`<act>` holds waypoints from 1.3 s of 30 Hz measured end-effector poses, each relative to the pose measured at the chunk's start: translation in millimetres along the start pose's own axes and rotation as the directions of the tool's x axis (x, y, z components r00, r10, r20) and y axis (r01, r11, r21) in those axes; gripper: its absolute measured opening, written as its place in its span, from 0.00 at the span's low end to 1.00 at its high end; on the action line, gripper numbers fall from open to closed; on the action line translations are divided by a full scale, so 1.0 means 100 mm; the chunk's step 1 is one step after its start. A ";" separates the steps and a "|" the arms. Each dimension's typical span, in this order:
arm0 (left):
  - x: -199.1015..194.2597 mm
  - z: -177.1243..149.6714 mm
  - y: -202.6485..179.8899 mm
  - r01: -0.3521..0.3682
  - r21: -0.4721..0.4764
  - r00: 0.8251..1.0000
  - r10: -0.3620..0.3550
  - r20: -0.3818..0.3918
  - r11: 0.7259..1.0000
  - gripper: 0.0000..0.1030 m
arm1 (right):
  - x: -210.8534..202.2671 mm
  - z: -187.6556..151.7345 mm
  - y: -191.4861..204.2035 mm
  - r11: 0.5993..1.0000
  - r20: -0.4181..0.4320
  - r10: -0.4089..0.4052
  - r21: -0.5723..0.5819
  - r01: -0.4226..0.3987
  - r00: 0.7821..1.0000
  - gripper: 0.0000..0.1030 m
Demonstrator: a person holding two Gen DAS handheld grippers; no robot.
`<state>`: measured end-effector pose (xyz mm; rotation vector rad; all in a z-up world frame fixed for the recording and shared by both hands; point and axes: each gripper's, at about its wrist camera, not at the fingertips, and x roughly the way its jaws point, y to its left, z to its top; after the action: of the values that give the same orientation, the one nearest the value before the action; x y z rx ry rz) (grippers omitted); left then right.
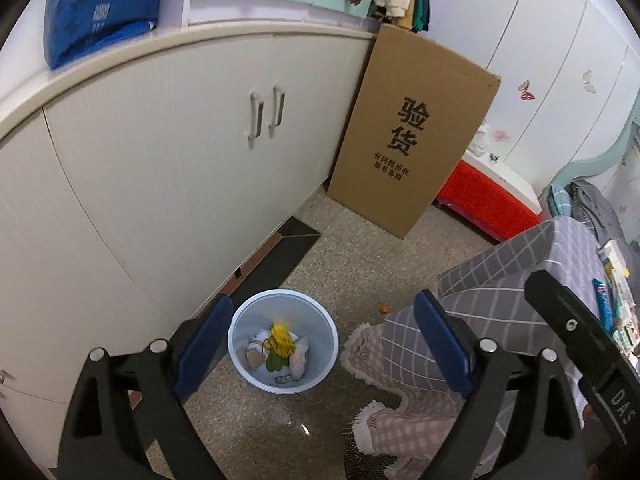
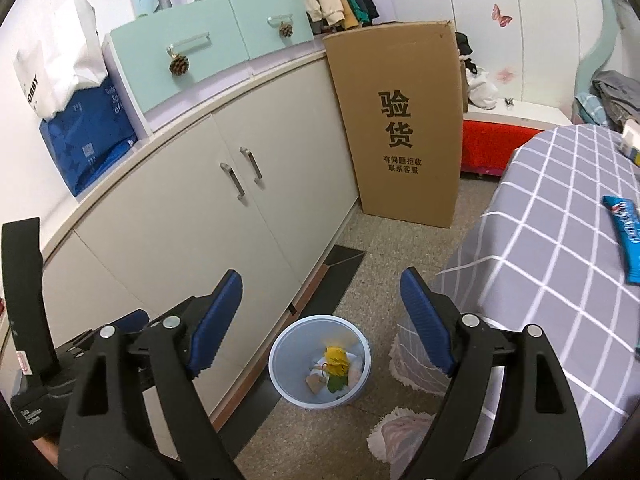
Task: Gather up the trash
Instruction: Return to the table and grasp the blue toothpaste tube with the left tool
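Note:
A pale blue waste bin [image 1: 243,322] stands on the speckled floor by the cabinet. Inside lie a yellow wrapper [image 1: 280,336], a green leaf and crumpled paper. My left gripper [image 1: 322,307] hangs above the bin, open, with nothing between its blue pads. The right wrist view shows the same bin [image 2: 280,376] and yellow wrapper [image 2: 336,358] below my right gripper [image 2: 320,280], which is also open and empty. A blue snack wrapper [image 2: 624,236] lies on the checked tablecloth at the right. A small orange scrap [image 1: 384,309] sits on the floor near the table.
White cabinet doors [image 1: 180,152] run along the left. A tall cardboard box [image 1: 412,132] leans at the cabinet's end, with a red stool [image 1: 488,204] behind it. The grey checked table [image 2: 560,240] fills the right, and pink fringed cloths [image 1: 372,352] lie beside the bin.

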<state>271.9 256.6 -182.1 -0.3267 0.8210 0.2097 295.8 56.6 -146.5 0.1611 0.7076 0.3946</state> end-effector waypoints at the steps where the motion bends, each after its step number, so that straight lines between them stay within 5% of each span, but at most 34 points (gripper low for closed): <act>1: -0.06 -0.01 -0.03 0.005 0.002 1.000 -0.005 0.007 1.000 0.88 | -0.07 0.01 -0.02 1.000 0.011 0.002 0.004 -0.002 1.000 0.78; 10: -0.60 -0.19 -0.66 0.092 0.087 0.994 -0.097 0.056 0.992 0.88 | -0.83 0.00 -0.45 0.997 0.096 -0.030 0.068 0.023 0.995 0.79; 19: -0.90 -0.67 -1.76 0.219 0.260 0.974 -0.226 -0.004 0.940 0.88 | -1.69 -0.25 -1.39 0.973 0.124 -0.173 0.173 0.151 0.977 0.81; 25: -0.99 -1.11 -2.55 0.263 0.495 0.963 -0.259 -0.078 0.828 0.88 | -2.12 -0.54 -2.01 0.938 0.086 -0.258 0.260 0.228 0.962 0.83; 31: -0.93 -1.45 -3.11 0.273 0.682 0.958 -0.254 -0.131 0.678 0.88 | -2.33 -0.74 -2.32 0.918 0.075 -0.287 0.308 0.251 0.955 0.84; 39: -0.71 -1.56 -3.38 0.257 0.770 0.963 -0.225 -0.151 0.584 0.88 | -2.38 -0.85 -2.57 0.895 0.044 -0.306 0.355 0.272 0.951 0.84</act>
<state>221.8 -119.0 -159.6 0.4085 0.8187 -0.4329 151.9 -274.1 -138.8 0.4001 0.6860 -0.0284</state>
